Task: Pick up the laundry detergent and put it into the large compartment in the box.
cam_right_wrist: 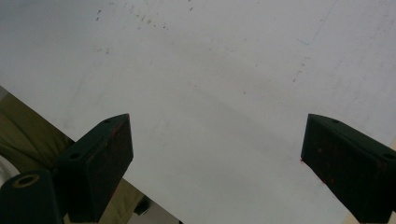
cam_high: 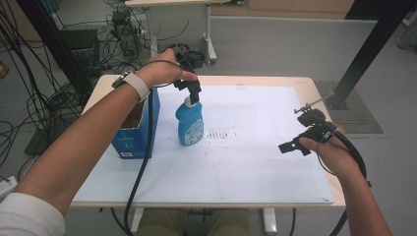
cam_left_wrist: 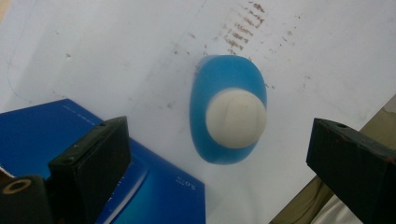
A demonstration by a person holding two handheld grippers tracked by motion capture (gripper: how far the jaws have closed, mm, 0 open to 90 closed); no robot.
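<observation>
White paper is covering the desk (cam_high: 255,162), with cables sprawling over grey floor behind. Left gripper (cam_high: 193,91) is hovering wide open above the blue bottle (cam_high: 190,123) beside a blue box (cam_high: 135,130); right gripper (cam_high: 295,146) is gaping, holding nothing.
</observation>
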